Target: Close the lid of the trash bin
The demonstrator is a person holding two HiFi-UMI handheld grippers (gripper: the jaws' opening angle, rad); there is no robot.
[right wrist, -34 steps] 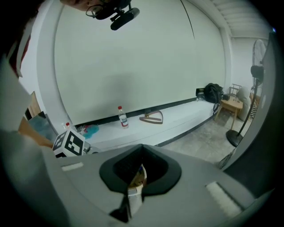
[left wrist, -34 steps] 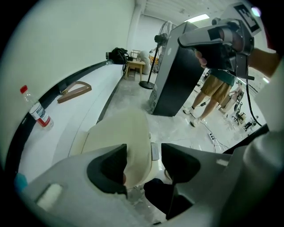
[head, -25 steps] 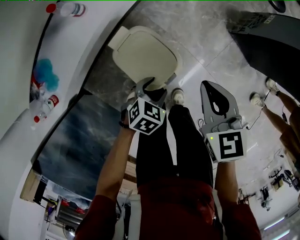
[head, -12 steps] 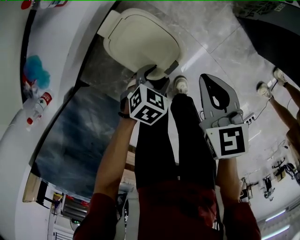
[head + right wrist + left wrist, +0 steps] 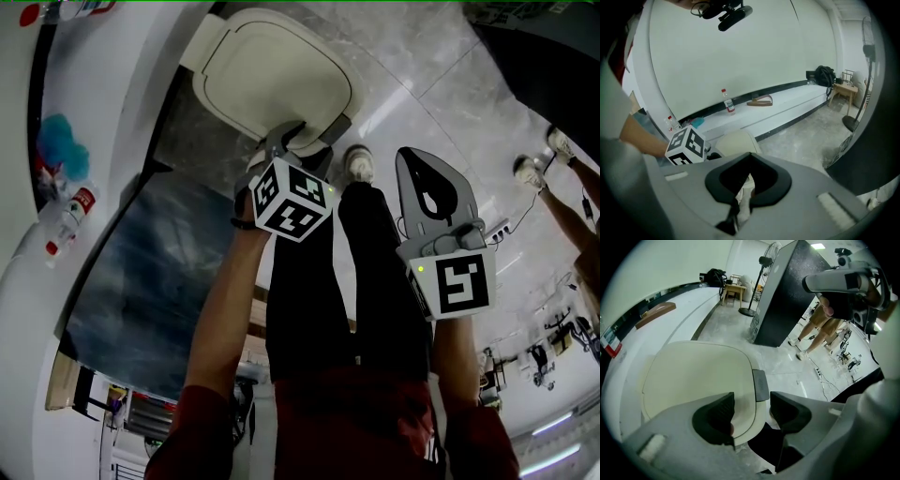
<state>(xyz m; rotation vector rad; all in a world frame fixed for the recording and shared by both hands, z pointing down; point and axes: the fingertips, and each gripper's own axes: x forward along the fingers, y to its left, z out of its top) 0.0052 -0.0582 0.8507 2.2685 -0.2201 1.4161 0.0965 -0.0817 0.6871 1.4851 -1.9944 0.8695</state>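
As the last second passes, the trash-bin lid [image 5: 272, 80] turns more of its cream top face upward and lies flatter. The left tool [image 5: 298, 142] has followed it, jaws apart astride the front rim beside the grey tab [image 5: 760, 384]. The lid looks shut or nearly so, with perhaps a final press left. The right tool [image 5: 417, 167] hangs aside, jaws together and empty. Pale marbled floor [image 5: 441, 56] lies below, beside a curved white counter [image 5: 112, 112] carrying bottles [image 5: 80, 202]; a black cabinet [image 5: 787, 291] and a fan [image 5: 764, 263] stand beyond.
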